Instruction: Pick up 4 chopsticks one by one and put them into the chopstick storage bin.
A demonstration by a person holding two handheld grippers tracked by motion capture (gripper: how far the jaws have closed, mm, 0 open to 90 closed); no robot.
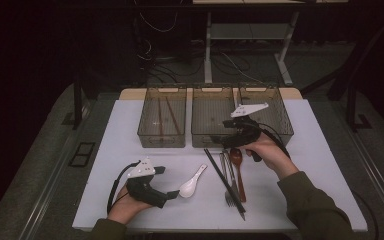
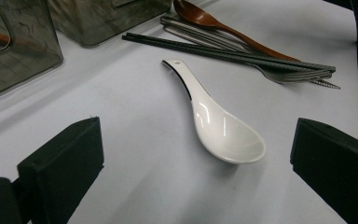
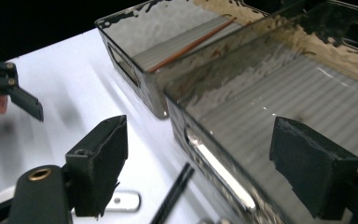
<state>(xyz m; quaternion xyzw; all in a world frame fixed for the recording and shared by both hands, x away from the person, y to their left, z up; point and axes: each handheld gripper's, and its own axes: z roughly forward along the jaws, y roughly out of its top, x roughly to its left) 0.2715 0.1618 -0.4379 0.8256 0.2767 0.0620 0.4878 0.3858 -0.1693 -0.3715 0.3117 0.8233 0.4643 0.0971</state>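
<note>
- The white spoon (image 1: pixel 192 183) is lying on the white counter (image 1: pixel 105 150), its bowl toward the person and its handle angling away toward the middle bin (image 1: pixel 211 117).
- The left gripper (image 1: pixel 166 182) is sitting low just left of the white spoon, its jaws standing wide apart with nothing between them; in the left gripper view the white spoon (image 2: pixel 219 121) is lying on the counter between and beyond the two jaws, touching neither.
- The right gripper (image 1: pixel 219 131) is hovering beyond the white spoon, over the near rim of the middle bin, jaws spread apart and empty.
- Right of the white spoon, black chopsticks (image 1: pixel 223 181), a metal fork (image 1: pixel 230 186) and a wooden spoon (image 1: pixel 238 167) are lying side by side.
- Beyond the white spoon, the left bin (image 1: pixel 162 117) is holding brown chopsticks (image 1: pixel 172 116).
</note>
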